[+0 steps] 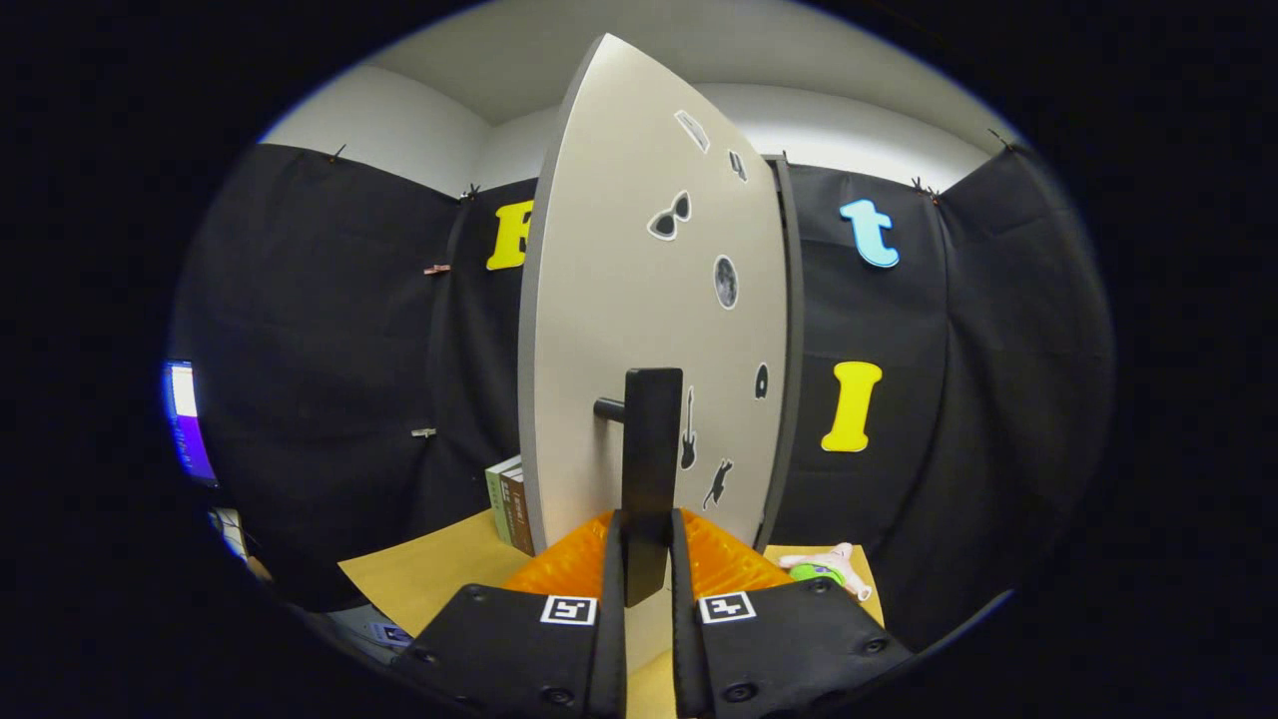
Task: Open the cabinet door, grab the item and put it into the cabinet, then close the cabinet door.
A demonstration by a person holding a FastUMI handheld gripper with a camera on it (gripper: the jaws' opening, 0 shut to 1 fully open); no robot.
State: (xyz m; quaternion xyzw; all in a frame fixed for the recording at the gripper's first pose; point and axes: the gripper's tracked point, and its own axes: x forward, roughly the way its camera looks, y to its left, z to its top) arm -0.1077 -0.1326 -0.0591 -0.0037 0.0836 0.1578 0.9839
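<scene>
My hand-held gripper (647,544) has its two fingers pinching one handle (651,469), a dark flat vertical bar, one finger pressed on each side of its lower end. The bar stands off the door on one short round post (607,408).

One cabinet door (619,330): smooth matte pale grey panel, flat, standing ajar so I see its face at an angle and its thin left edge. The cabinet's darker frame edge (794,350) shows just right of the door. I count seven stickers on the door face, dark shapes with white outlines: sunglasses (670,216), a round moon-like disc (726,282), a guitar (688,431), a cat (717,483), and three smaller ones I can't make out.

One item: a small soft toy (827,569), pale pink limbs with a green part, lying on the surface (429,574) to the right of my fingers, near the door's foot and well clear of the cabinet opening. Surface is covered in plain tan paper-like sheet.

Two books (511,504) stand upright side by side, spines out, just left of the door's bottom edge.

One orange ribbed piece (569,564) sits just past my fingers on both sides of the handle. One lit screen (185,419) far left.
</scene>
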